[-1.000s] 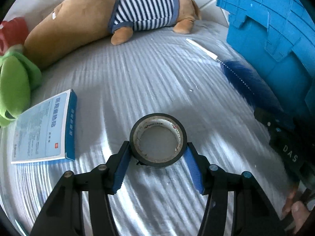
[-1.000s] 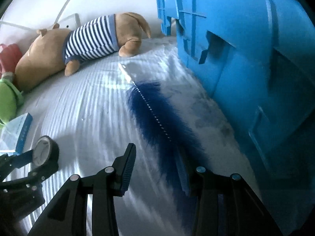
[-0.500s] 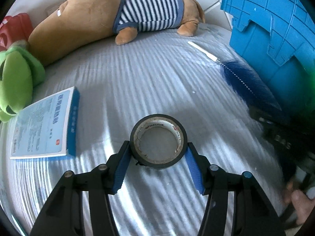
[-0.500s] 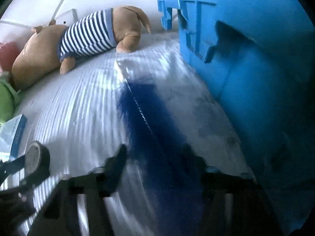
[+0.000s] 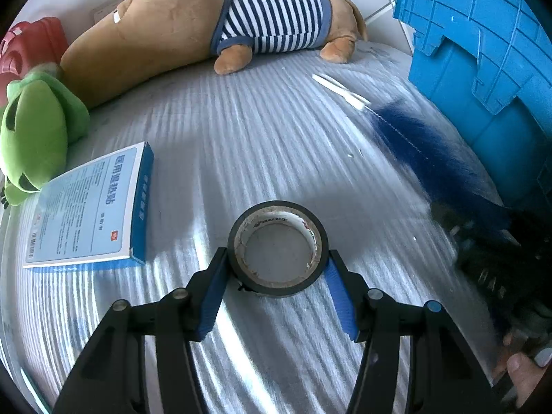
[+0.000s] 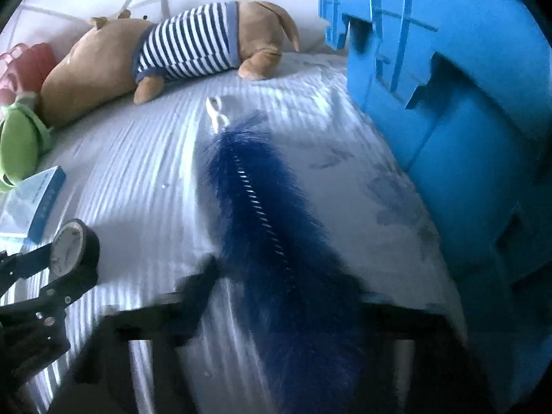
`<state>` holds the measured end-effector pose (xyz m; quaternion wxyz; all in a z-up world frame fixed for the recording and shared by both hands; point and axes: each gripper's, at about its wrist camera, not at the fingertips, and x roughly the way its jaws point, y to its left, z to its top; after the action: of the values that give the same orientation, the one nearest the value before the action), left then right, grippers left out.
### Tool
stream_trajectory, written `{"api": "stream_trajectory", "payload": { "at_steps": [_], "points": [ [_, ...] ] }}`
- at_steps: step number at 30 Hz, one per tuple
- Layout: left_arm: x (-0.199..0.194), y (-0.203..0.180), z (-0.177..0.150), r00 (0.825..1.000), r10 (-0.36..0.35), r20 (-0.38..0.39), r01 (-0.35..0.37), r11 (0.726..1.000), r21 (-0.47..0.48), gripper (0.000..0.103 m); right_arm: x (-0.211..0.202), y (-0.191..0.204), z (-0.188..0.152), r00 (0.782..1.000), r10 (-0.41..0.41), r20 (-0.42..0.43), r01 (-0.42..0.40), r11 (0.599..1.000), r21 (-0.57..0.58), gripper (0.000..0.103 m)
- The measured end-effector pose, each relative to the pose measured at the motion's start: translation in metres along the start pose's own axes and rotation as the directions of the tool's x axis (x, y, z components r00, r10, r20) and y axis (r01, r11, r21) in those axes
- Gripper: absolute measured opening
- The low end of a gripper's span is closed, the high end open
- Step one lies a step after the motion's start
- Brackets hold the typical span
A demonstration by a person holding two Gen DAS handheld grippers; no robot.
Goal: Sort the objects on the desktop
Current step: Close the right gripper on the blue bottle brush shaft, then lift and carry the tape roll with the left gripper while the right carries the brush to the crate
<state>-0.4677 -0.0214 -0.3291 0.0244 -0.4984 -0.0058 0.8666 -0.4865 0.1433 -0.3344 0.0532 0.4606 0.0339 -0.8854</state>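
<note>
My left gripper (image 5: 277, 276) is shut on a black tape roll (image 5: 277, 246) and holds it above the grey striped cloth; the roll also shows in the right wrist view (image 6: 74, 246). A dark blue bristle brush (image 6: 265, 220) with a white handle (image 6: 215, 110) lies beside the blue crate (image 6: 465, 120). My right gripper (image 6: 283, 276) is open, its blurred fingers on either side of the brush's near end. The brush also shows in the left wrist view (image 5: 424, 158).
A brown plush dog in a striped shirt (image 5: 193, 31) lies at the back. A green plush frog (image 5: 34, 138) and a red toy (image 5: 31, 45) sit at the left. A light blue box (image 5: 86, 207) lies near the frog.
My right gripper has moved forward along the brush, so the bristles now lie between its fingers. My left gripper keeps its hold on the tape roll and has shifted slightly.
</note>
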Motion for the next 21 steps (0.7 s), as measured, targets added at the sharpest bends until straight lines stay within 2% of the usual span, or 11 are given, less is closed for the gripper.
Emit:
{"api": "stream_trajectory", "payload": {
  "at_steps": [1,6,11,21],
  "points": [
    [-0.003,0.002,-0.001,1.000,0.001,0.000,-0.001,1.000,-0.006,0.055,-0.002,0.000,0.000,1.000,0.030,-0.006,-0.030,1.000,0.008,0.017],
    [-0.038,0.012,-0.007,0.998,-0.008,0.061,0.009,1.000,-0.015,0.055,-0.021,0.004,0.001,0.999,0.051,0.015,-0.050,0.999,-0.006,0.017],
    [-0.081,0.021,-0.018,0.994,-0.022,0.105,0.023,1.000,-0.011,0.055,-0.070,0.020,0.003,0.994,0.090,0.069,-0.089,0.996,-0.010,0.017],
    [-0.196,0.045,-0.019,0.972,-0.040,0.230,0.043,0.999,-0.007,0.055,-0.189,0.063,0.013,0.977,0.086,0.194,-0.079,0.996,-0.042,0.017]
  ]
}}
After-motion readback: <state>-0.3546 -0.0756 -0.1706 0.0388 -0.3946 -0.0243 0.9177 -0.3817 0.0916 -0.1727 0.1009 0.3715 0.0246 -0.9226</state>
